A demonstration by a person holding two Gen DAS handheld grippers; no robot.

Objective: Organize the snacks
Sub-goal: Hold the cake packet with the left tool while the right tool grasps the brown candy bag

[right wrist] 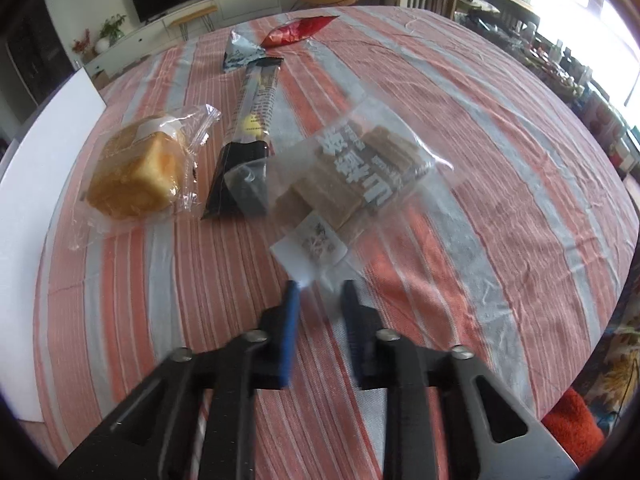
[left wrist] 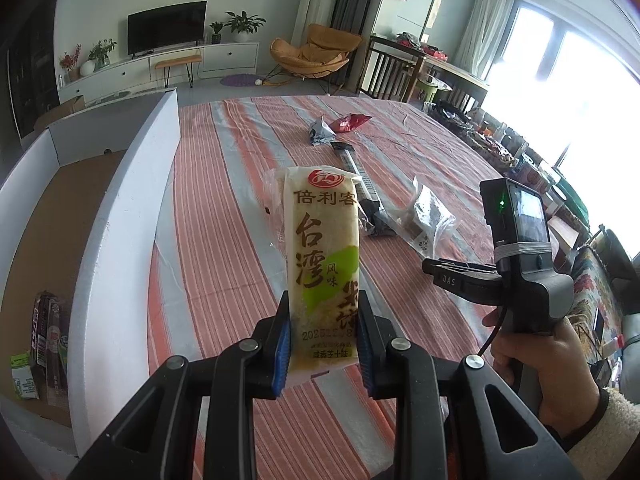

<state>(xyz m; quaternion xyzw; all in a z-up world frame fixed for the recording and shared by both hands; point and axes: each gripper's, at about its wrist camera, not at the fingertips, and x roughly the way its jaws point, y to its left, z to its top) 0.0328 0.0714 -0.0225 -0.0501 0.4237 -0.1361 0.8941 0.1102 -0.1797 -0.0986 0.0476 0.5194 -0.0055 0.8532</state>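
Snacks: left gripper (left wrist: 322, 334) clamps a rice cracker (left wrist: 324, 256) upright above the tabletop (left wrist: 224, 216) beside the box (left wrist: 120, 216); carry it level over the wall. Right gripper (right wrist: 320, 292), part open, empty, nears the clear packet (right wrist: 352, 176).

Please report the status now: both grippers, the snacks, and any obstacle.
Left gripper shut on rice cracker pack, held upright beside white box. Right gripper open, just short of clear biscuit bag. Nothing in the way.
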